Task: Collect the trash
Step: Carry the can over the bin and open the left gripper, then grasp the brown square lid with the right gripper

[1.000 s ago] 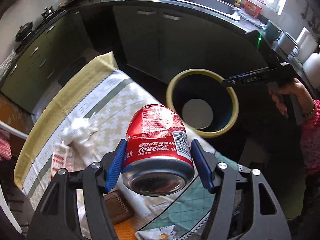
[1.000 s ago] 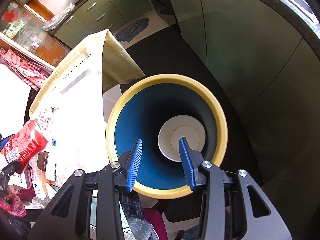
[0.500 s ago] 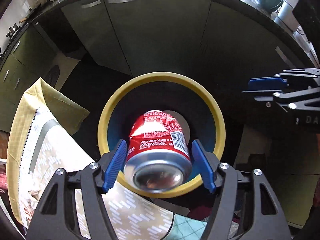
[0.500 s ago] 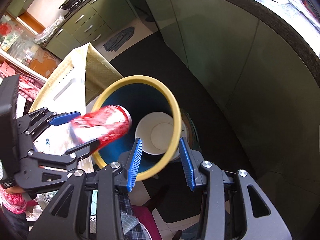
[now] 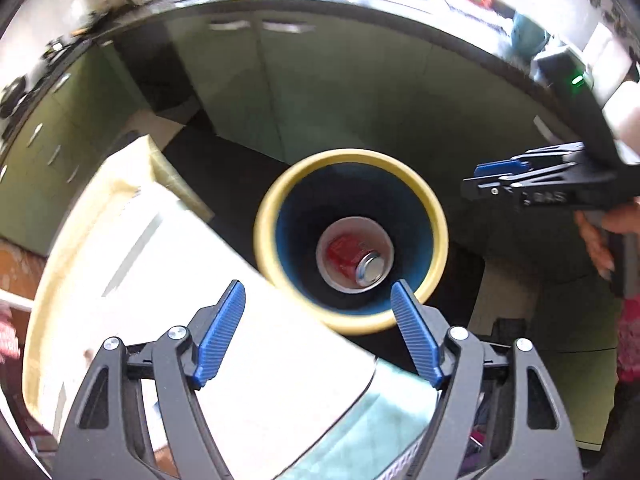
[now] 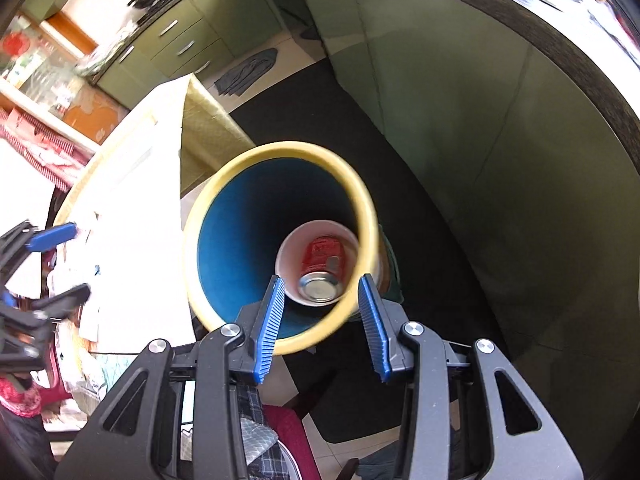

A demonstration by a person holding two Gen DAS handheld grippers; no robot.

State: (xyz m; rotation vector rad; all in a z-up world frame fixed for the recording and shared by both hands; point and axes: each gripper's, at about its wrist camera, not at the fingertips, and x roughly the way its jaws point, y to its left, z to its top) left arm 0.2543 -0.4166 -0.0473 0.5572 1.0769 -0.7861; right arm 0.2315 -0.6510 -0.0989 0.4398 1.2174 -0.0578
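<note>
Left gripper (image 5: 316, 330) hangs wide open, empty, over the table edge (image 5: 280, 344). Ahead and below, the can (image 5: 354, 258) lies on its side in the bin (image 5: 434, 208). Right gripper (image 6: 322, 322) gapes empty above the rim; remaining trash likely lies nearer the left.

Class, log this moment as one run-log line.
can: lying in bin | left gripper: open | right gripper: open

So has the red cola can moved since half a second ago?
Yes. The red can has left the left gripper, now open, and lies down on the white bottom of the yellow-rimmed bin.
</note>
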